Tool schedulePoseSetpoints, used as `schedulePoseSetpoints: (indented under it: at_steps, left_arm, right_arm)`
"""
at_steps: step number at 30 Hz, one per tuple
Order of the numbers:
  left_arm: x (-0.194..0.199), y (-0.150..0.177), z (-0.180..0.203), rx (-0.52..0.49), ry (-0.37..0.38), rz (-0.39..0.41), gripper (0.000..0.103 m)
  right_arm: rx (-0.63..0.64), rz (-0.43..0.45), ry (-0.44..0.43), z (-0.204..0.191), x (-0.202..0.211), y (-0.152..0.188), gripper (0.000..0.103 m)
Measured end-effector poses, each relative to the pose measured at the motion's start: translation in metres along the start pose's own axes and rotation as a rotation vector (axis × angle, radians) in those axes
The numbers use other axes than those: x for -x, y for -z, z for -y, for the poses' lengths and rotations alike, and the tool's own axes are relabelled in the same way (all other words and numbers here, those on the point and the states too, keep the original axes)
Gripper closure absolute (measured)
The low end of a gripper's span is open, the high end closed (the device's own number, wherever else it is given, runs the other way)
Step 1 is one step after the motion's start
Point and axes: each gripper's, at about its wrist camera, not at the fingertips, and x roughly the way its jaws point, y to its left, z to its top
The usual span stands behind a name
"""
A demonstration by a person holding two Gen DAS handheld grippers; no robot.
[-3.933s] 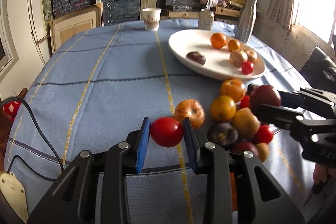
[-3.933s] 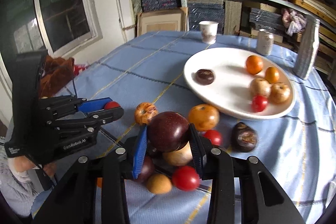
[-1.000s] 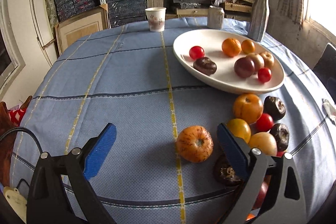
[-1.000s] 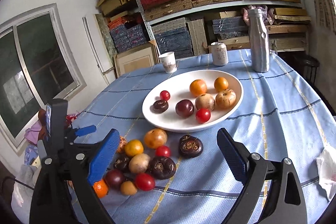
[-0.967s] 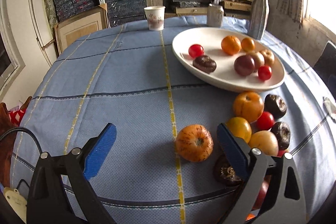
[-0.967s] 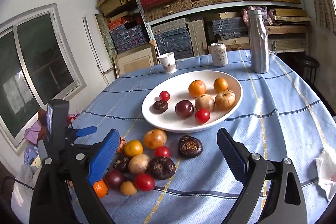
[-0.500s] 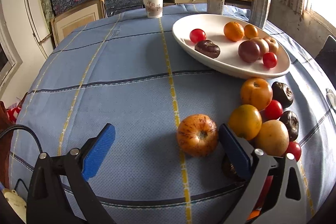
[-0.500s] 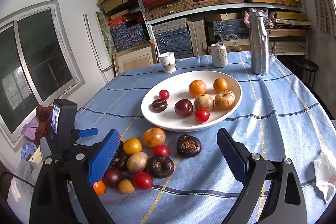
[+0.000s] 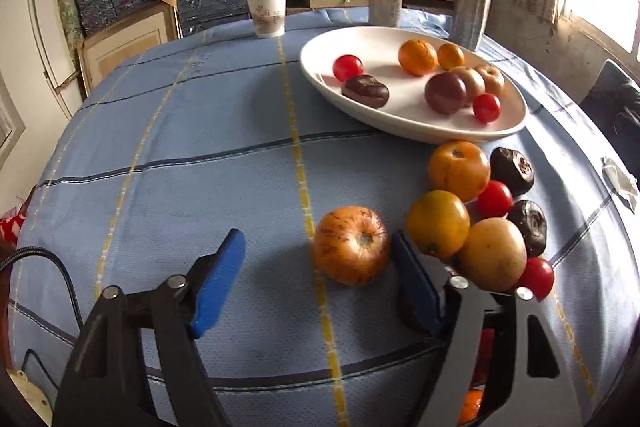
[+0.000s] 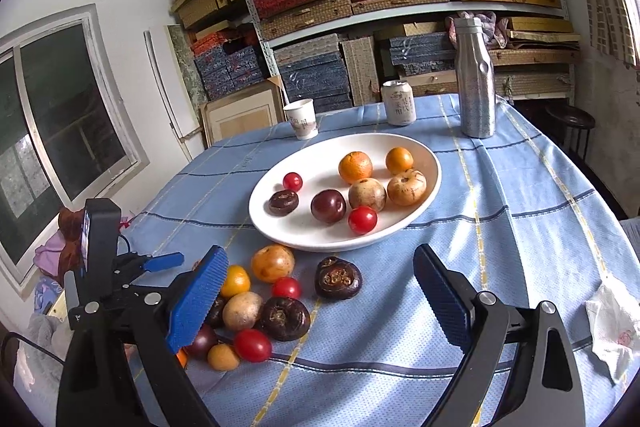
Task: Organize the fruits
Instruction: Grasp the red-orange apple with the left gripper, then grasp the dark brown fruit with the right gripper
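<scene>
The left gripper (image 9: 316,275) jaws, wide open a second earlier, were closing around the streaked orange round fruit (image 9: 351,245), untouched; right gripper (image 10: 316,303) open, empty.

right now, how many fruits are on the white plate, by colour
red fruits: 2
orange fruits: 2
tan fruits: 2
dark fruits: 2
total on the white plate: 8

Both hand-held grippers: black plastic arms, silver screws, blue ribbed pads (image 10: 198,297); black cable (image 9: 60,275) by left hand-held gripper (image 9: 320,279)
</scene>
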Motion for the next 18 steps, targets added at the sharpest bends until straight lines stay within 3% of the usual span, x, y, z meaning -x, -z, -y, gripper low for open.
schedulePoseSetpoints:
  at_steps: [2, 5, 14, 18]
  left_arm:
    - [-0.002, 0.0, 0.002, -0.005, -0.003, -0.006, 0.031]
    - [-0.003, 0.0, 0.001, 0.004, 0.022, -0.012, 0.042]
    - [-0.005, -0.001, 0.007, -0.012, 0.063, -0.019, 0.062]
    - [-0.003, -0.002, 0.002, 0.016, 0.055, -0.009, 0.064]
  right_arm:
    - [-0.001, -0.003, 0.005, 0.001, -0.002, 0.0, 0.008]
    - [-0.001, -0.014, 0.012, 0.003, -0.004, 0.0, 0.008]
    - [-0.013, -0.045, 0.038, 0.009, -0.013, 0.003, 0.008]
    - [0.0, -0.066, 0.065, 0.01, -0.02, 0.005, 0.008]
